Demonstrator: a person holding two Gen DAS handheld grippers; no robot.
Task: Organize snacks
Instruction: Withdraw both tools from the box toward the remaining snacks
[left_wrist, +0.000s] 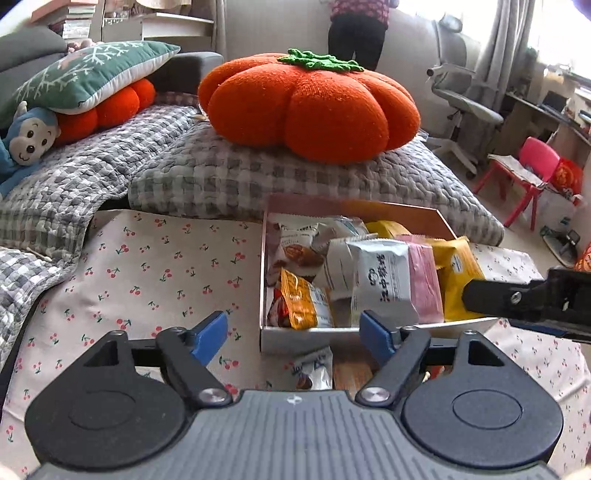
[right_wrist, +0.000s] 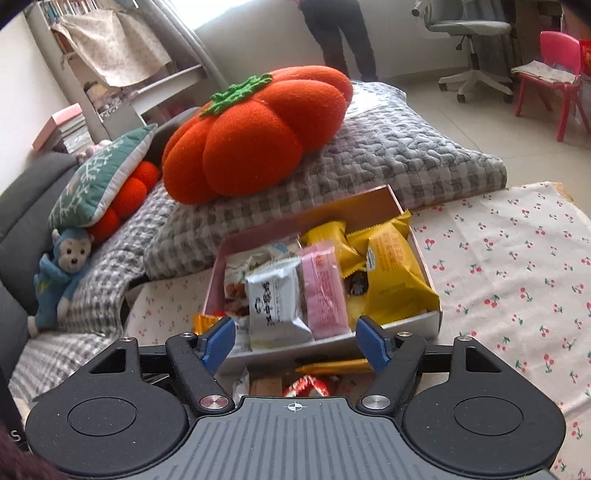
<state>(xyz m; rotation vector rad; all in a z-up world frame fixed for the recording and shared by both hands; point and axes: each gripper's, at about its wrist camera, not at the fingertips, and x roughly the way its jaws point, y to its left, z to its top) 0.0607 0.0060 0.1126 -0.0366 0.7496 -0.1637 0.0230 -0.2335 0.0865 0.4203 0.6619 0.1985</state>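
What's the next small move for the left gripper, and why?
Probably lower the left gripper onto the white snack packet lying on the cherry-print cloth. The gripper is open and empty, and that packet sits outside the shallow cardboard box that already holds the other snacks.

Daylight comes through a curtained window (left_wrist: 554, 33) onto a pale tiled floor (right_wrist: 424, 99). A grey office chair (left_wrist: 458, 96) stands beside a pink chair (left_wrist: 524, 177). A grey sofa (right_wrist: 22, 206) sits below bookshelves (right_wrist: 92, 66).

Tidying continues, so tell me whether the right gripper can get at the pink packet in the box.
Probably yes: the right gripper is open and empty, and the pink packet stands just ahead in the box, uncovered.
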